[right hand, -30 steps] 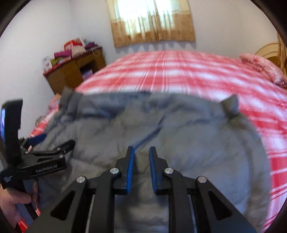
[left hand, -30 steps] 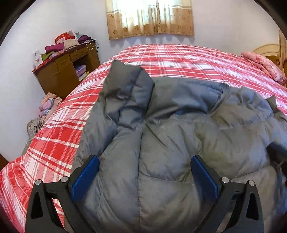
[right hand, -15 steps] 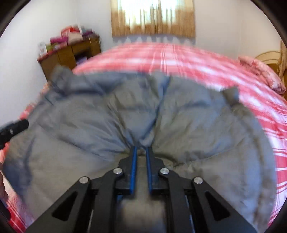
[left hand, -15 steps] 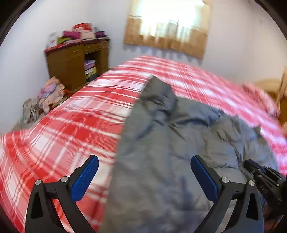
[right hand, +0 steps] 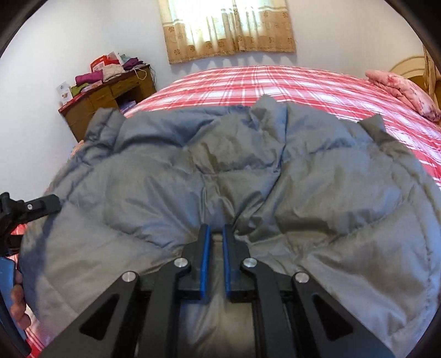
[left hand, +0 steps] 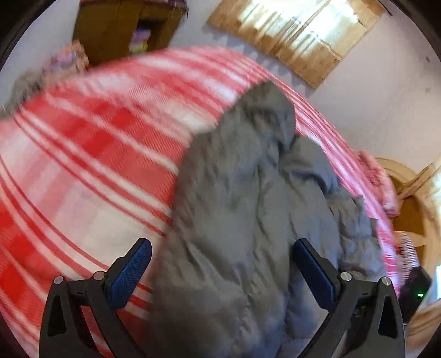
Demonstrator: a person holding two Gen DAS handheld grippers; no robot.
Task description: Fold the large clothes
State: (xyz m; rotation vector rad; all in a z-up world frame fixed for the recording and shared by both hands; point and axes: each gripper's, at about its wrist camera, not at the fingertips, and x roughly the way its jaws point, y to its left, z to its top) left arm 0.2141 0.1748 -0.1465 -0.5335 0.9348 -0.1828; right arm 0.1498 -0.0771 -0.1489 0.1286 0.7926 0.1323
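A large grey quilted down jacket [right hand: 248, 176] lies spread on a bed with a red and white plaid cover [right hand: 275, 82]. My right gripper [right hand: 216, 234] is shut on a pinched fold of the jacket near its front edge. My left gripper [left hand: 220, 256] is open and empty, tilted, above the jacket's left part [left hand: 242, 220]; the left wrist view is blurred. Part of the left gripper shows at the left edge of the right wrist view [right hand: 30, 209].
A wooden desk [right hand: 104, 96] piled with clothes and boxes stands at the back left wall. A pink pillow [right hand: 402, 88] lies at the bed's right, by a wooden headboard [right hand: 410, 67]. A curtained window [right hand: 228, 24] is behind the bed.
My left gripper has swung left and rolled, still open. My right gripper has closed on a jacket fold and pulled it toward the near edge.
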